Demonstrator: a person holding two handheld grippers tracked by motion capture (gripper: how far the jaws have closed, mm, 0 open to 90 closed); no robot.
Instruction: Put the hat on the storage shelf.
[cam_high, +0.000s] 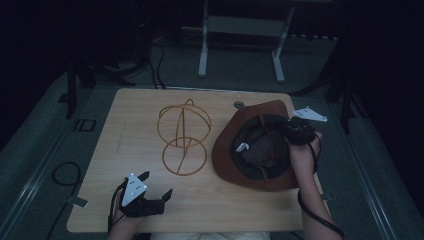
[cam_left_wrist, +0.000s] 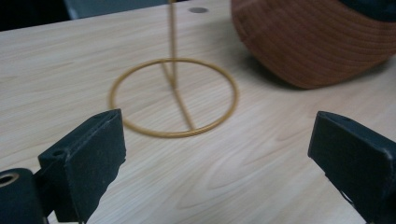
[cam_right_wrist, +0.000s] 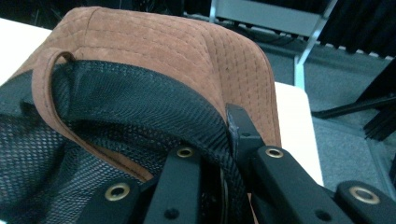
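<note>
The room is dark around a pale wooden table (cam_high: 125, 150), with grey floor and a metal frame beyond it. Nearest the person, the left hand-held gripper (cam_high: 156, 186) hovers low over the table's near left edge, its jaws spread wide with nothing between them. Just ahead of it stands a gold wire hat stand (cam_high: 183, 135), its ring base flat on the wood and its rounded cage rising above. To the right, touching the table beside the stand, a brown suede hat (cam_high: 222, 147) lies tilted with its black mesh lining facing up. The right hand-held gripper (cam_high: 291, 131) is clamped on the hat's far right rim, one jaw inside against the mesh, one outside on the suede.

The grip looks narrow, on soft fabric only, so the rim may slide out or fold if the hat is lifted fast. The stand is light wire and stands near the hat; a swinging brim could likely tip it, and the left hand-held gripper is not steadying it
</note>
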